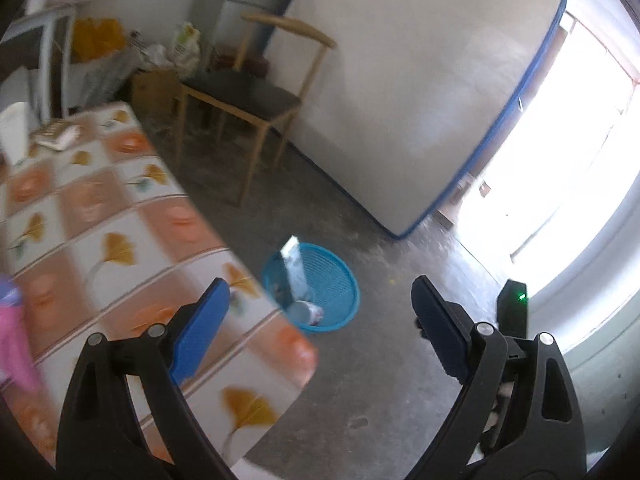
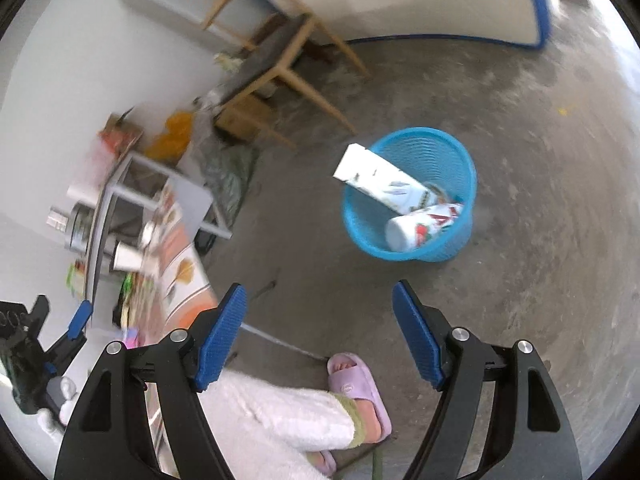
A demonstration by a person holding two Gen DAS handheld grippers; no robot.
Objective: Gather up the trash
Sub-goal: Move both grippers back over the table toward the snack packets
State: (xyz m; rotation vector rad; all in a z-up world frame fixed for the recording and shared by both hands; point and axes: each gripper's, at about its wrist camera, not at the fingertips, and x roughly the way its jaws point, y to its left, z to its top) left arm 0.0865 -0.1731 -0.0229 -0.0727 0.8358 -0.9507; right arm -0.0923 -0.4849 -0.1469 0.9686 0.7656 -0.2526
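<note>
Rough concrete floor [image 2: 500,300] bears a ribbed blue plastic basket [image 2: 460,160].

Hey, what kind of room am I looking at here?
Probably a lived-in home room, part dining, part storage: a table with a floral cloth, a wooden chair, and a mattress leaning upright against the wall.

A table [image 1: 120,216] with a tile-patterned cloth of orange squares and yellow leaf prints occupies the left side. A wooden chair [image 1: 248,92] with a dark seat stands on the bare concrete floor [image 2: 540,200]. A white mattress [image 1: 420,80] with blue edging leans upright behind the chair. A yellow bag [image 1: 96,36] sits in clutter by the wall. A lilac slipper [image 2: 358,388] and white fleece trouser leg [image 2: 272,412] are visible.
</note>
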